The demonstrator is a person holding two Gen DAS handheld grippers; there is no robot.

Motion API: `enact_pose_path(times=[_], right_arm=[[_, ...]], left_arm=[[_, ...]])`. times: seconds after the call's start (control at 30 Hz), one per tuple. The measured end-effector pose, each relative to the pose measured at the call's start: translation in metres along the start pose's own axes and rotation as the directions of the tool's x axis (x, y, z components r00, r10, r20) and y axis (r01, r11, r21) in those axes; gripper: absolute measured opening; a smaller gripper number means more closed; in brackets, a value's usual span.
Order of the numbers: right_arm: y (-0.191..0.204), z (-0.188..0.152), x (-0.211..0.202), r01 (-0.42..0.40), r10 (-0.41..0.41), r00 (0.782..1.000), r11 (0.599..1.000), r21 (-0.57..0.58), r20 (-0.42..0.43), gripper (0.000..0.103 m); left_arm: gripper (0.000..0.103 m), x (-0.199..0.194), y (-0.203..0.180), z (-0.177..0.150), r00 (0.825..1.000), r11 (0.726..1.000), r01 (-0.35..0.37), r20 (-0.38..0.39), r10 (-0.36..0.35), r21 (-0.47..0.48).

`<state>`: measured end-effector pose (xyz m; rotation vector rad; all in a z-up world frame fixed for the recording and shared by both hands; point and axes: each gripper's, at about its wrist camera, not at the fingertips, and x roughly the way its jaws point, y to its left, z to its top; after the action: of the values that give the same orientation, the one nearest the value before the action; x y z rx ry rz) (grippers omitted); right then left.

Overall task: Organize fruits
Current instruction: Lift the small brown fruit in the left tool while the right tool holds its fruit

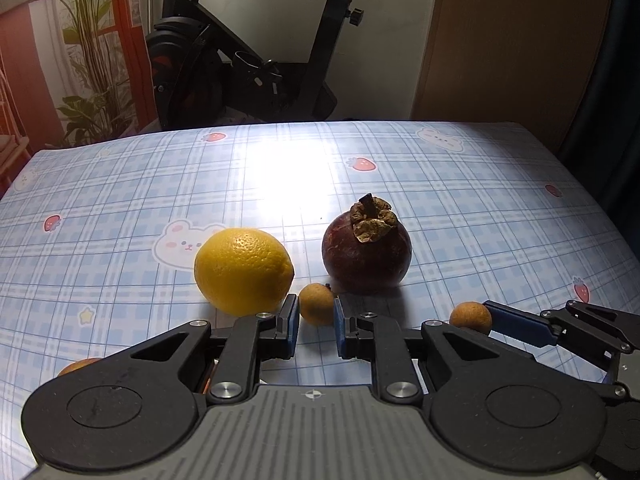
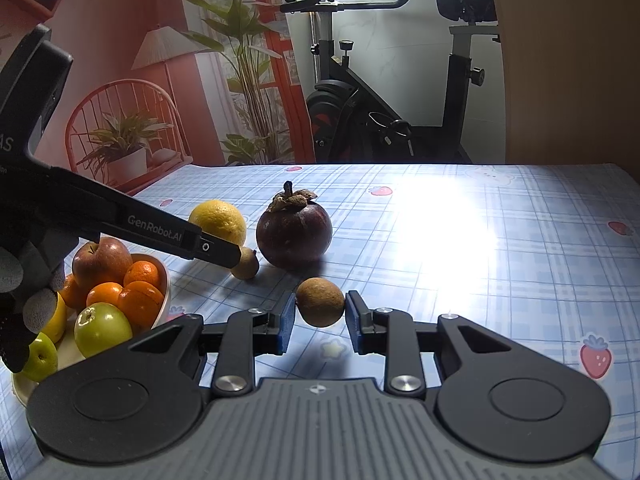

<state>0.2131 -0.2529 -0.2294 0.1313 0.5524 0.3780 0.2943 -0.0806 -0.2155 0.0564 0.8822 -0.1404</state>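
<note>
In the left wrist view my left gripper (image 1: 315,313) is shut on a small brown longan (image 1: 316,304), low over the tablecloth, just in front of a yellow lemon (image 1: 244,270) and a dark purple mangosteen (image 1: 366,258). In the right wrist view my right gripper (image 2: 320,314) is shut on a second longan (image 2: 320,302), nearer than the mangosteen (image 2: 294,236) and the lemon (image 2: 218,220). That second longan (image 1: 470,317) also shows at the right of the left wrist view. The left gripper's fingers (image 2: 220,252) reach in from the left over the first longan (image 2: 246,264).
A white bowl (image 2: 167,280) at the near left holds a red apple (image 2: 100,260), oranges and green apples. A gloved hand (image 2: 28,280) holds the left gripper beside it. Past the table's far edge stand an exercise bike (image 2: 360,112) and potted plants.
</note>
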Motion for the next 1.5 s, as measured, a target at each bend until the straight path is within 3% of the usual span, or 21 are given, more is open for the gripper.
enact_pose_path(times=[0.23,1.17,1.5], right_arm=[[-0.001,0.000,-0.001,-0.002,0.002,1.000,1.000,0.004,0.002,0.030],[0.000,0.000,0.000,-0.002,0.002,1.000,1.000,0.006,-0.002,0.030],[0.000,0.000,0.000,-0.002,0.002,1.000,1.000,0.007,-0.002,0.030]], left_arm=[[0.021,0.006,0.003,0.004,1.000,0.999,-0.012,-0.021,0.011,-0.034],[0.028,0.011,-0.003,0.003,0.999,0.999,-0.032,-0.018,0.032,0.007],[0.028,0.015,0.009,0.001,0.999,0.998,-0.025,-0.043,0.023,-0.059]])
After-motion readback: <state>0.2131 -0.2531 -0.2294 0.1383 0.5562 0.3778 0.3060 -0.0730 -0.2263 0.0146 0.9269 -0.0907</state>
